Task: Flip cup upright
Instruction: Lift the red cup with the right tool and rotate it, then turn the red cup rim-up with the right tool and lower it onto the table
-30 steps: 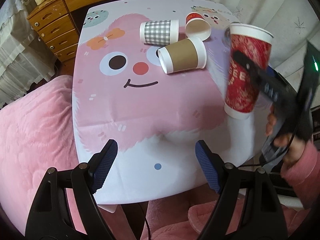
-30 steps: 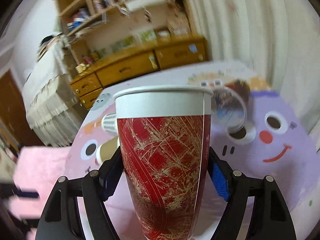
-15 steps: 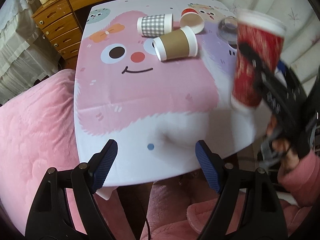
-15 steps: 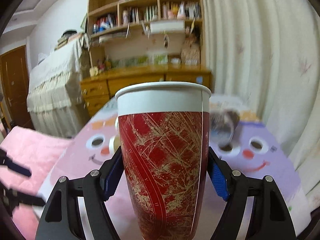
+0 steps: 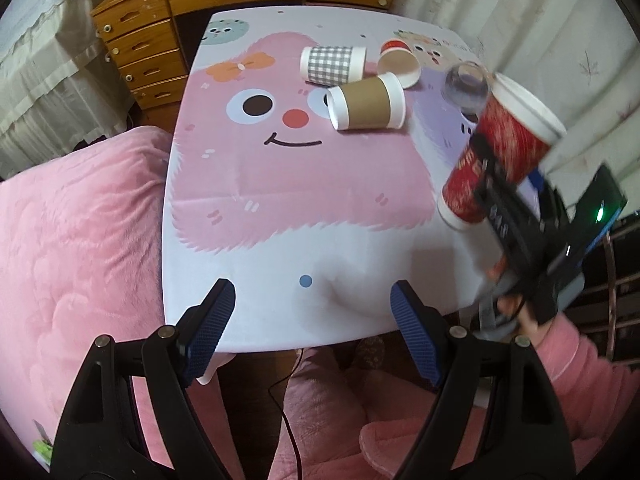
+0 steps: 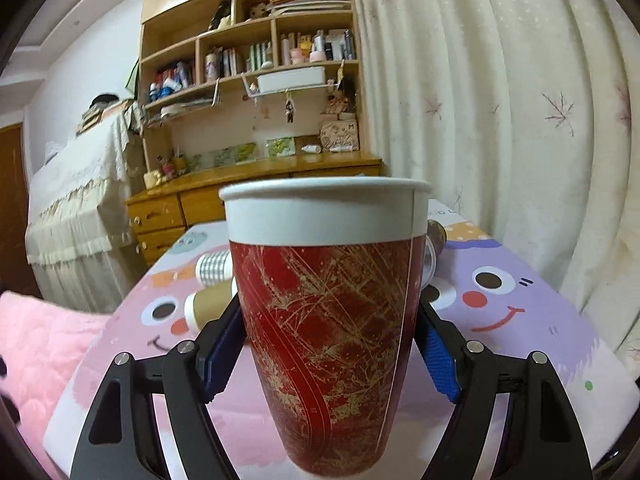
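- The right gripper (image 6: pixel 328 344) is clamped on the tall red paper cup (image 6: pixel 328 304), one blue pad on each side of the lower body, mouth up; in the left wrist view the same cup (image 5: pixel 500 156) hangs tilted in the air over the right edge of the table (image 5: pixel 280 208), base lowest and near the cloth.
- The left gripper (image 5: pixel 312 320) hovers over the near edge of the table with its jaws spread wide and nothing between them.
- The step in hand, as I judge it, is setting the red cup down on its base.
- To do it well, level the cup first so the base meets the cloth flat, not on one edge (a tall, narrow-footed paper cup tips easily).
- Pick a bare patch well inside the table edge, apart from the brown sleeved cup (image 5: pixel 366 102), the grey checked cup (image 5: pixel 333 64), the small red cup (image 5: pixel 398 66) and the clear glass (image 5: pixel 467 87), all lying on their sides toward the far end.
- Keep the squeeze light, since the paper wall could dent.
- Open the jaws only once the base bears fully, then draw straight back so neither pad drags the wall.
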`<action>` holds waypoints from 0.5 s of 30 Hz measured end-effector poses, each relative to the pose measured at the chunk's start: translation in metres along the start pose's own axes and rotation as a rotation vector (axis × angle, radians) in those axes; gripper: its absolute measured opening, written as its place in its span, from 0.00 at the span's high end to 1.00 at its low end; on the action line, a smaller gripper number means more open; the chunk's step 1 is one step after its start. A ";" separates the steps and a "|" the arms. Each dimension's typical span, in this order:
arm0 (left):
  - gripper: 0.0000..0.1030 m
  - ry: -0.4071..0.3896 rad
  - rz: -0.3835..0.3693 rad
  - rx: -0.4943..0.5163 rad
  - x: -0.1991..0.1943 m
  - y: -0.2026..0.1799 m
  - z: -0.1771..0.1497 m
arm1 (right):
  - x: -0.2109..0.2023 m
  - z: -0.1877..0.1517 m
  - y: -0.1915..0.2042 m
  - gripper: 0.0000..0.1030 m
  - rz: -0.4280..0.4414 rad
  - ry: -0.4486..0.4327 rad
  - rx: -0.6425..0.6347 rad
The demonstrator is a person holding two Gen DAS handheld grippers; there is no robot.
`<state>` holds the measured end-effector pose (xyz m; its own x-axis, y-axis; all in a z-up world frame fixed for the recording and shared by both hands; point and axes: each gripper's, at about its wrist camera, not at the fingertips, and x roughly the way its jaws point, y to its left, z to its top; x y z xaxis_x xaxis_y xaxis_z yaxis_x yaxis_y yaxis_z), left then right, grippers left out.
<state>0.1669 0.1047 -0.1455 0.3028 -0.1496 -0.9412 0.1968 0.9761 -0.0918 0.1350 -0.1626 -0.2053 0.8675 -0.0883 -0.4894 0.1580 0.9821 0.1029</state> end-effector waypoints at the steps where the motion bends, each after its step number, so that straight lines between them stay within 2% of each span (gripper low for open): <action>1: 0.24 -0.008 -0.003 -0.012 -0.002 0.000 0.001 | -0.002 -0.007 0.000 0.23 0.009 0.027 -0.004; 3: 0.24 -0.022 -0.015 -0.035 -0.006 -0.003 0.004 | -0.006 -0.017 -0.004 0.22 0.033 0.085 -0.008; 6: 0.24 -0.028 -0.036 -0.058 -0.007 -0.009 0.006 | -0.010 -0.027 -0.009 0.06 0.087 0.196 -0.034; 12: 0.24 -0.020 -0.026 -0.061 0.000 -0.029 0.003 | -0.025 -0.041 -0.027 0.00 0.247 0.436 -0.092; 14: 0.24 -0.021 -0.028 -0.065 0.004 -0.035 0.000 | -0.030 -0.044 -0.039 0.00 0.263 0.519 -0.062; 15: 0.24 -0.020 -0.028 -0.071 0.007 -0.037 -0.001 | -0.033 -0.044 -0.045 0.00 0.260 0.526 -0.051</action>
<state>0.1609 0.0674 -0.1487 0.3166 -0.1799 -0.9313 0.1396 0.9800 -0.1418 0.0785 -0.1961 -0.2322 0.5226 0.2384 -0.8186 -0.0629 0.9683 0.2418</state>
